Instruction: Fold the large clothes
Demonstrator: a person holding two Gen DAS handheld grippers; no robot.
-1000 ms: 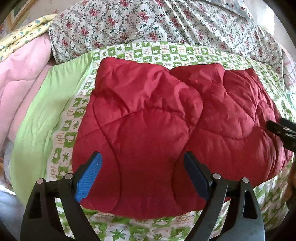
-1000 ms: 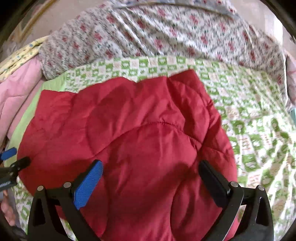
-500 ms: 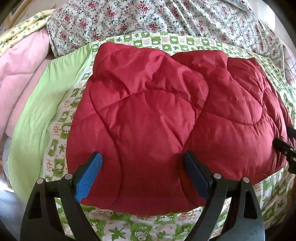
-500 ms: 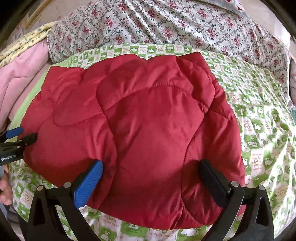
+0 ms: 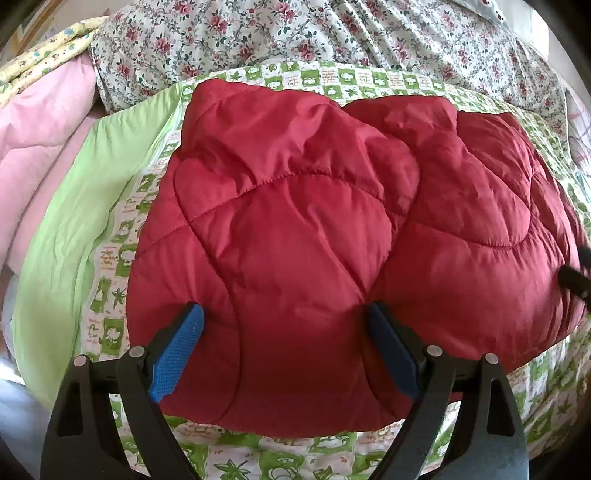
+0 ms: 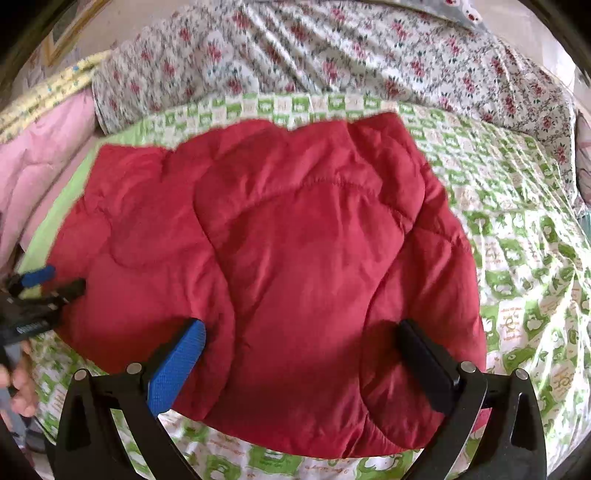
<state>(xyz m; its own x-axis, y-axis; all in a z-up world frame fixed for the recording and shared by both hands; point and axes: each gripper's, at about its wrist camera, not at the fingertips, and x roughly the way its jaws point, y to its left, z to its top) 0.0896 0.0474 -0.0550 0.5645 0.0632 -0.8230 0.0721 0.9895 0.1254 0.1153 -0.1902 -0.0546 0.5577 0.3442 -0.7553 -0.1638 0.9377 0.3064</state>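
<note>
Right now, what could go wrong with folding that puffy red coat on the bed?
1. The red coat is puffy and looks slippery, so its folded halves might spring apart.
2. Both the left gripper and the right gripper are open above it, so nothing pins the fold.
3. The green sheet beneath is wrinkled and may bunch if the coat gets dragged.

A puffy red quilted jacket (image 5: 295, 229) lies folded in a rounded bundle on the bed.

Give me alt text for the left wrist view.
A folded red quilted jacket lies on a green-and-white patterned sheet, with the open left gripper just above its near edge. A floral blanket is bunched behind; pink bedding sits left.
</note>
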